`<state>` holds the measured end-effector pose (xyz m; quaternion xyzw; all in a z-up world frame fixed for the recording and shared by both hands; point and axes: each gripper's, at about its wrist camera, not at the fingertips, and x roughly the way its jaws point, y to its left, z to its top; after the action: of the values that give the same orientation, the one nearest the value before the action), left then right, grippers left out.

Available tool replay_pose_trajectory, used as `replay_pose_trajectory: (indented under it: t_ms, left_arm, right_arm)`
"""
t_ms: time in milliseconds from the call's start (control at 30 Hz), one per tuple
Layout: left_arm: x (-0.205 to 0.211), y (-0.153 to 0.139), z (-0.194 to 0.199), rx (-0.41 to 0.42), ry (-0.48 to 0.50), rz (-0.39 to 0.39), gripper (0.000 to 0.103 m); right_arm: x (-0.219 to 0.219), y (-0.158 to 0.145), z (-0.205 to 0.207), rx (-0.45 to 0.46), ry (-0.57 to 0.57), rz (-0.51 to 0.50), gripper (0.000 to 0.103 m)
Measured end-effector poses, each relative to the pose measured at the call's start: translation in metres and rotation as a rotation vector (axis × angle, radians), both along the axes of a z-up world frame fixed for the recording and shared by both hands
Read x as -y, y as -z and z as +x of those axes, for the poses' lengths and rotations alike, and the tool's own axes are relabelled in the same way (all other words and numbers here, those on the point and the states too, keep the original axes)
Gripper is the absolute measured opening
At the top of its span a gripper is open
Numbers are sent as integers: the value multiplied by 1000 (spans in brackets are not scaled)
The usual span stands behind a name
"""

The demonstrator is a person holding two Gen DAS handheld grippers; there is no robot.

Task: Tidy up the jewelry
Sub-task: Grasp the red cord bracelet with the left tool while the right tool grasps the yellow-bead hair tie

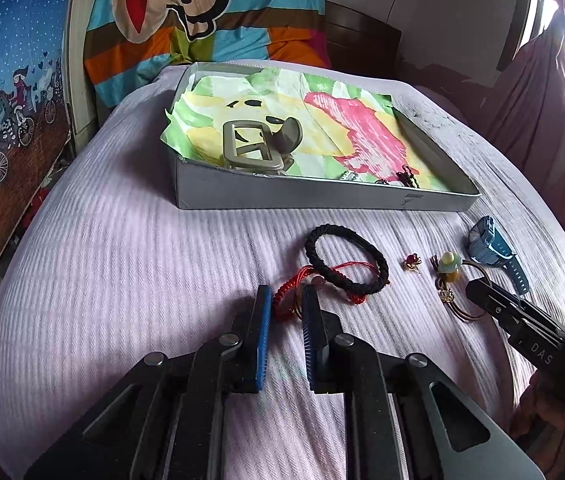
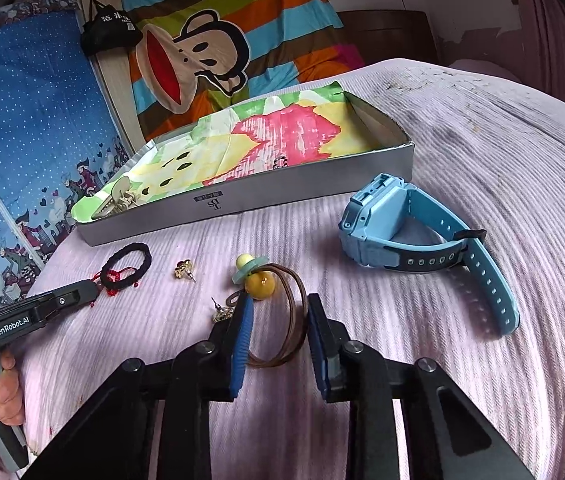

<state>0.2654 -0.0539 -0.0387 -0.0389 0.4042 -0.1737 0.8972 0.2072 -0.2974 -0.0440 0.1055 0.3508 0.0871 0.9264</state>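
Box [image 1: 314, 196] holds patterned paper [image 1: 322, 120] and a hair clip [image 1: 258, 148]; jaws of both grippers spread, gripping nothing

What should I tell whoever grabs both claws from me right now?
Left claw: open, tips at the red braided cord bracelet, nothing held.
Right claw: open, straddling the brown hair tie with yellow and green beads, not closed.
Done: olive hair claw clip and some small dark pieces lie in the grey paper-lined box.
Left on the pink bedspread: black braided bracelet, red-stone gold earring, small gold stud, light blue watch.
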Motion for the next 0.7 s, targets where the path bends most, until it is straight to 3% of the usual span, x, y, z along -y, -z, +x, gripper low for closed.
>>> replay_pose_trajectory:
  t_ms: [33,267,700]
  left_arm:
    - [2,0,-1,3,2,7,3]
    - [10,-10,-14,56,-7,56,2]
    - [12,-53,-36,168,-10,31,2]
  right_arm:
    - [2,1,0,-2,2,8,10]
    - [4,-6,-6,36,-8,38,4]
    - [-5,-38,-23,197,-62,29,3]
